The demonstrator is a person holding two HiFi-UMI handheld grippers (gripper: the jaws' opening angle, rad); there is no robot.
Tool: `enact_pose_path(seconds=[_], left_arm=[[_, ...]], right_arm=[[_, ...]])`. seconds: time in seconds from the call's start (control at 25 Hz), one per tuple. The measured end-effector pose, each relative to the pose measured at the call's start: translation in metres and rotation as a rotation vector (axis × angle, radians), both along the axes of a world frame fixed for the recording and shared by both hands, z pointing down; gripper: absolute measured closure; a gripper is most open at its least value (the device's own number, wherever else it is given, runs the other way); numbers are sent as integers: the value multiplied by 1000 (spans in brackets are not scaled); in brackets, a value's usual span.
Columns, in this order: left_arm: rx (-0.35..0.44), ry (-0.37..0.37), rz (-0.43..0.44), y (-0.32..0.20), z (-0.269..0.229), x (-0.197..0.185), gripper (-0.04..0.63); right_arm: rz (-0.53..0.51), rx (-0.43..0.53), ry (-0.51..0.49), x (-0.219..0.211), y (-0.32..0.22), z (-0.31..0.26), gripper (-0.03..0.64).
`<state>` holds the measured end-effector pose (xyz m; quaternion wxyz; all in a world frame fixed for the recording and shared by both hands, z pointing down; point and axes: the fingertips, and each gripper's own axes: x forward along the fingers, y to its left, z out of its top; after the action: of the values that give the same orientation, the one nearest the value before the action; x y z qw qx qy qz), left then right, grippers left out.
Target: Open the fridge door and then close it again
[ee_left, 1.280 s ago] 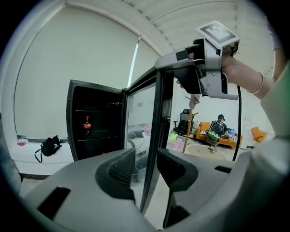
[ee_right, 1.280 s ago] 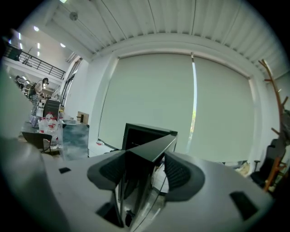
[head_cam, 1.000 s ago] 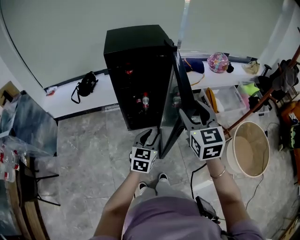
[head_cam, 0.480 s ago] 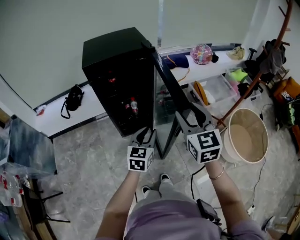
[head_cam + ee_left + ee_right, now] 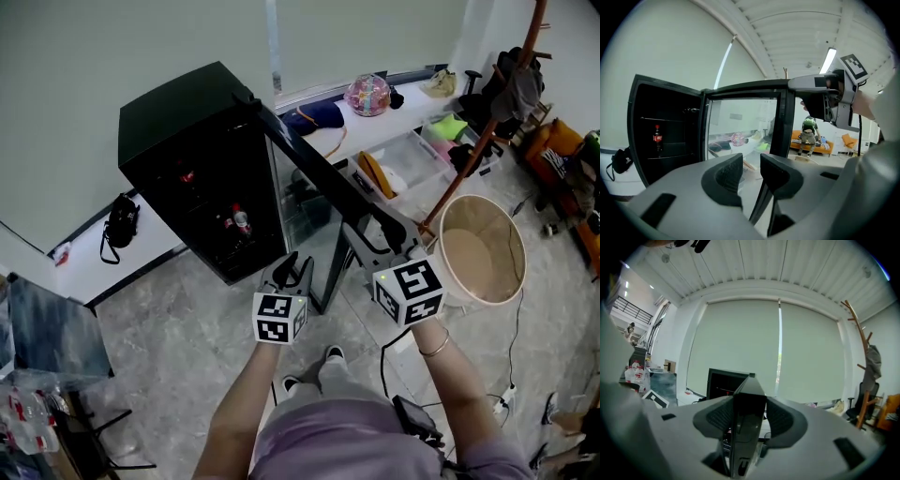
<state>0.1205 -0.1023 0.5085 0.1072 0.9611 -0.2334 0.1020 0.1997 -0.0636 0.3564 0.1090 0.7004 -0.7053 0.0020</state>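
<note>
One upright edge of the black glass-fronted fridge door [image 5: 323, 178] sits pinched in my right gripper [image 5: 377, 234], whose jaws have just been closing, its black cabinet [image 5: 178, 122] ahead-left.

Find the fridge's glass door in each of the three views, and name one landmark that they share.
Head view: the fridge door stands open, running diagonally from upper centre down to right of centre.
Left gripper view: centre, its glass seen face-on.
Right gripper view: lower centre, edge-on, a narrow black strip.
Shared landmark: the black fridge cabinet, left of the door in every view.
</note>
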Motion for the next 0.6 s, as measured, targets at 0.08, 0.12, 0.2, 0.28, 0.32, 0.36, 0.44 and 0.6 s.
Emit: enact_pose_path(seconds=[0.08,0.12,0.2,0.28,0.32,0.36,0.44,0.6], left_arm=[[3,3,17,-1,-1,15,482],[5,2,24,-2,-1,22,482],[7,3,37,-4,-2,36,482],[8,7,46,-6,-3,49,482],[9,8,50,-7,-3,54,482],[10,9,53,-8,-4,60,482],[12,11,60,-10,-6,70,482],[14,12,71,-13,-9,90,482]], right_arm=[[-5,2,-3,9,1,0,396],[-8,2,-4,14,1,1,397],[-13,1,-7,23,1,1,399],[-18,-1,-9,31,1,2,400],[-19,0,-10,36,1,2,401],[-20,2,-12,40,1,1,402],[-22,7,-15,49,0,1,403],[-32,14,-26,66,-1,1,405]])
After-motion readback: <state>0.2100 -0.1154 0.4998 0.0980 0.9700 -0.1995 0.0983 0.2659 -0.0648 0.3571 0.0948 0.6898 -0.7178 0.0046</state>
